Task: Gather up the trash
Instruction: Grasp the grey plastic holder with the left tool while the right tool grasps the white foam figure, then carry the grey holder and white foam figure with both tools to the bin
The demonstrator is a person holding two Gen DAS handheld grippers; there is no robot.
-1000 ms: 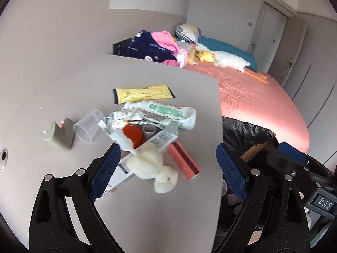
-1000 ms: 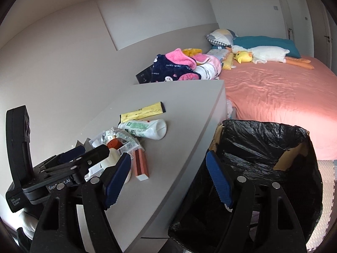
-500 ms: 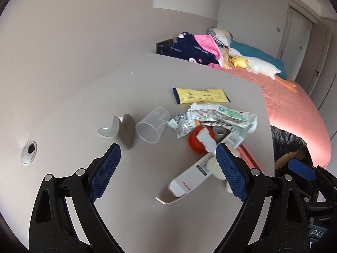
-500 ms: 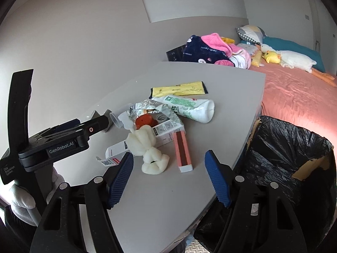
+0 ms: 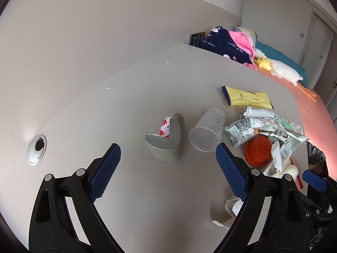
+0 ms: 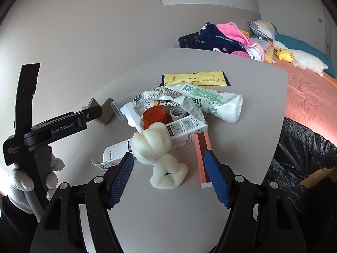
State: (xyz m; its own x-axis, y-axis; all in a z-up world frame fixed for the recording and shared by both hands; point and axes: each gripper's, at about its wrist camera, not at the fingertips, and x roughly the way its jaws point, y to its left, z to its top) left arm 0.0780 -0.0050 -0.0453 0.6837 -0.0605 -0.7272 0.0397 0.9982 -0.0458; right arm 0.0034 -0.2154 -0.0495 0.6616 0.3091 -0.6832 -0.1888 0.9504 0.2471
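Observation:
A pile of trash lies on the grey table (image 6: 242,97): a white knotted foam piece (image 6: 160,154), a pink box (image 6: 202,158), a white carton (image 6: 185,130), an orange lid (image 6: 154,117), crumpled wrappers (image 6: 202,100) and a yellow packet (image 6: 194,78). My right gripper (image 6: 169,179) is open just short of the foam piece, nothing between its pads. My left gripper (image 5: 167,172) is open in front of a grey corner guard (image 5: 166,140) and a clear plastic cup (image 5: 207,133) lying on its side. The black-lined trash bin (image 6: 301,147) stands beside the table's right edge.
A cable hole (image 5: 36,148) sits in the table at the left. A bed with a pink cover (image 6: 311,92), clothes (image 6: 223,39) and plush toys (image 6: 303,60) lies beyond the table. A gloved hand (image 6: 23,181) holds the left gripper's handle.
Both grippers swung left across the table and dropped lower. The left one now faces the corner guard and cup instead of the pile; the right one faces the foam piece instead of the bin.

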